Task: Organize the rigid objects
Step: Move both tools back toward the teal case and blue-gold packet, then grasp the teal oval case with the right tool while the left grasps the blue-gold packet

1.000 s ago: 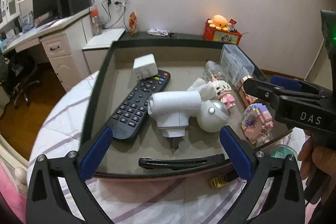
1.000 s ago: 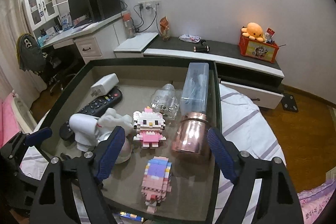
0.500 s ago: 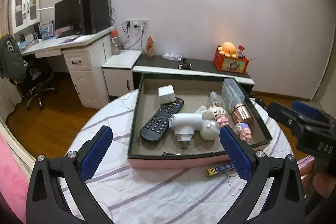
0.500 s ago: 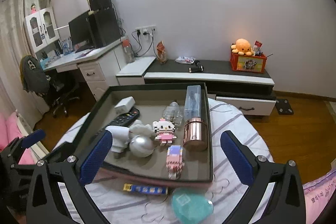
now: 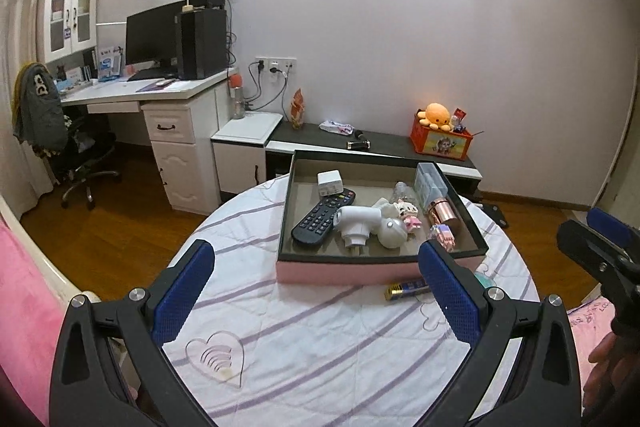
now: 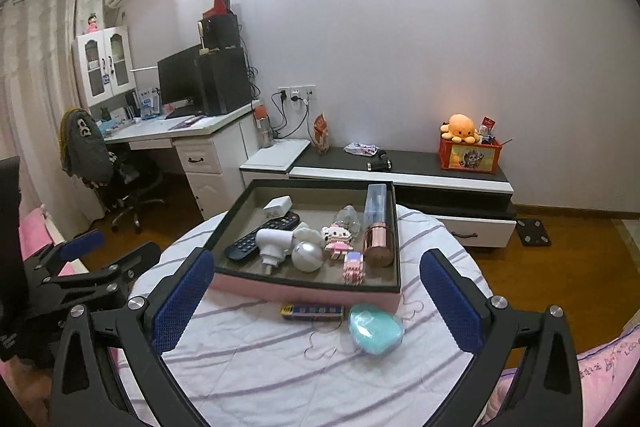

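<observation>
While both wrist cameras look across the same round surface, each line below keeps to one view.

Left wrist, jaws: the left gripper (image 5: 316, 291) is spread wide with nothing between its blue pads, held above the near part of the round surface with a white, purple-striped cloth (image 5: 304, 339).
Left wrist, tray: a shallow pink-sided box with a dark rim (image 5: 360, 269) sits on the far half of the surface.
Left wrist, tray contents: a black remote control (image 5: 320, 219) lies at the left; a small white cube charger (image 5: 329, 182) is just beyond its far end; a white plug-in adapter (image 5: 356, 225) lies beside a silver-white ball (image 5: 391, 231); a pink-and-white brick cat figure (image 5: 409, 214), a shiny copper cylinder (image 5: 442, 211), a clear plastic case (image 5: 429, 179) and a pastel brick figure (image 5: 443, 237) fill the right side.
Left wrist, outside the tray: a yellow-and-blue slim pack (image 5: 406, 289) lies on the cloth just before the pink wall.
Left wrist, other tool: the right gripper (image 5: 604, 247) shows at the right edge.

Right wrist, jaws: the right gripper (image 6: 316, 291) is likewise released, empty, and well short of the tray.
Right wrist, outside the tray: the slim pack (image 6: 312, 311) lies against the tray's front wall, and a teal rounded case (image 6: 375, 334) rests on the cloth near its right end.
Right wrist, other tool: the left gripper (image 6: 86, 267) is at the left, off the surface's edge.
</observation>
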Available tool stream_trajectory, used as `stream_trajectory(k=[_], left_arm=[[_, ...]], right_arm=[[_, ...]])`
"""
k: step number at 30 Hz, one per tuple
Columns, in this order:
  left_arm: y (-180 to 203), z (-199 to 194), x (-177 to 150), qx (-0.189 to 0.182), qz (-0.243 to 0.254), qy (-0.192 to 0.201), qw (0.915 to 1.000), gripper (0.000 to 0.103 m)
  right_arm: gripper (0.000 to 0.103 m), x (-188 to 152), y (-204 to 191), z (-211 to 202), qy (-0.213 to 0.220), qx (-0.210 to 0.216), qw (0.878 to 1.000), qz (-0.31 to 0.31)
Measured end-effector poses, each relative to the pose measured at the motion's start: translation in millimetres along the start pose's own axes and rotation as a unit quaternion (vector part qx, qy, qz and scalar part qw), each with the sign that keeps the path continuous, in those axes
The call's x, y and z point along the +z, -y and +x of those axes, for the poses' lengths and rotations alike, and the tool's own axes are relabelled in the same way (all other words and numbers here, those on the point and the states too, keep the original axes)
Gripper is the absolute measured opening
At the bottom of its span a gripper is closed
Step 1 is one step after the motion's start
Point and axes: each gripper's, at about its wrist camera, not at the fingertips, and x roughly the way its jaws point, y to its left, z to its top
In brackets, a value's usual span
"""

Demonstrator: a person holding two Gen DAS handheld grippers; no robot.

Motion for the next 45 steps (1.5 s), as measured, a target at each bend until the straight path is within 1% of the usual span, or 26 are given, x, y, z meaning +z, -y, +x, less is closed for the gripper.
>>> stream_trajectory(k=[6,16,20,25,30,36,40,45], left_arm=[[-4.5,-9.2,-12.5,0.002,-0.008,-0.007,0.9999,0.103],[0.0,-12.1,-16.1,-0.001,-0.005,-0.008,1.0,0.103],[0.6,-11.8,-16.1,0.0,-0.005,-0.008,1.0,0.103],[4.1,0.2,-19.6,0.0,-0.004,-0.023,0.9997,0.103],[7.1,28.7,-30.7,-0.003,-0.002,-0.058,0.9983,0.103],[19.8,68.0,-48.5,-0.015,0.007,-0.103,0.9945,0.103],[34.6,93.1,-61.6,-0.025,0.02,-0.132,0.9907,0.103],[48.2,117.5,-67.1,-0.031,0.024,-0.152,0.9876,0.103]], right_arm=[[0.103,-12.8,0.7,-11.8,-0.003,0.0,1.0,0.009],[0.103,-17.7,0.9,-15.1,-0.005,-0.001,1.0,0.01],[0.103,-18.0,1.6,-15.3,-0.007,-0.001,1.0,0.008],[0.103,-21.0,11.2,-6.9,-0.015,-0.008,1.0,0.015],[0.103,-41.8,41.6,22.2,-0.056,-0.022,0.998,0.026],[0.103,-72.3,70.3,65.9,-0.124,-0.039,0.991,0.031],[0.103,-81.4,77.4,89.9,-0.148,-0.04,0.988,0.027],[0.103,-88.1,82.6,118.4,-0.168,-0.044,0.985,0.022]])
